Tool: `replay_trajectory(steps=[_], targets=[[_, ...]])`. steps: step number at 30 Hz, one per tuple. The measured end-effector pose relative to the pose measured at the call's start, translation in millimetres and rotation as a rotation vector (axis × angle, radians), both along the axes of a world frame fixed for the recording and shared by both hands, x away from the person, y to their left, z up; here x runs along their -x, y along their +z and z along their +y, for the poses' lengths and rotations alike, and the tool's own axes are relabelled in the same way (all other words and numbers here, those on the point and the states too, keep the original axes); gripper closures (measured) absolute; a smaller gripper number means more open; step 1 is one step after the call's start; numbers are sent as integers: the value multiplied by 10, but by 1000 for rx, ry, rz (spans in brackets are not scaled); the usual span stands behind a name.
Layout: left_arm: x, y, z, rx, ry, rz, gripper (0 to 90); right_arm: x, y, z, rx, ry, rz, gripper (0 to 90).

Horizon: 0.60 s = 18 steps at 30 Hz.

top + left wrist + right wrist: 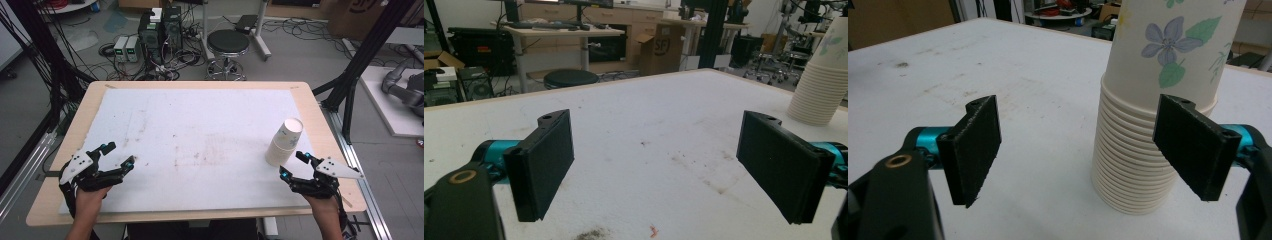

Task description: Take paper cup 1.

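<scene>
A tall stack of paper cups (pixel 283 142) stands upside down on the right side of the white mat (pixel 200 130); the top cup carries a blue flower print (pixel 1168 40). My right gripper (pixel 294 166) rests just in front of the stack, open, with nothing between its jaws. In the right gripper view the cup stack (pixel 1138 160) sits a little beyond my right gripper (pixel 1088 150), toward its right jaw. My left gripper (pixel 118 154) lies at the mat's near left corner, open and empty. The left gripper view has the cup stack (pixel 819 85) far off to the right of my left gripper (pixel 659 160).
The mat covers a wooden table (pixel 320 120) and is stained in its middle. Beyond the far edge stand a black stool (pixel 227 45), computer cases (pixel 157 32) and loose cables. Black frame posts (pixel 360 55) rise at both sides.
</scene>
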State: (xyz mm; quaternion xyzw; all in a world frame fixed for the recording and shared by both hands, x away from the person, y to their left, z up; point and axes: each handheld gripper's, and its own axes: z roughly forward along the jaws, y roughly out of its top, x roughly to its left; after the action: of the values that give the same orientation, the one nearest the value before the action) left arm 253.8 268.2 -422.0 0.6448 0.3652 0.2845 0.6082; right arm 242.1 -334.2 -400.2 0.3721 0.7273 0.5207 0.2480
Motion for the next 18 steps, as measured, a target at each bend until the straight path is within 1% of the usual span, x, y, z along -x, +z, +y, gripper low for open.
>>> replay_trajectory(steps=[5,8,10,11,12,15,18], targets=[[-6,-9,2,4,1,1,152,-4,-4,-8,0,-2,3,199],[-18,-16,-7,0,-2,2,151,-9,3,-10,-5,-3,2,199],[-27,-21,-19,9,0,4,152,-17,-1,-26,-10,-4,0,199],[-31,-23,-20,6,1,5,152,-17,-1,-26,-10,-4,0,199],[-32,-26,-19,3,1,7,152,-13,-5,-40,-19,-6,3,199],[-28,-34,-13,9,2,9,152,-12,-11,-51,-20,-10,10,199],[-25,-27,0,13,6,5,151,-17,-11,-55,-10,-18,13,198]])
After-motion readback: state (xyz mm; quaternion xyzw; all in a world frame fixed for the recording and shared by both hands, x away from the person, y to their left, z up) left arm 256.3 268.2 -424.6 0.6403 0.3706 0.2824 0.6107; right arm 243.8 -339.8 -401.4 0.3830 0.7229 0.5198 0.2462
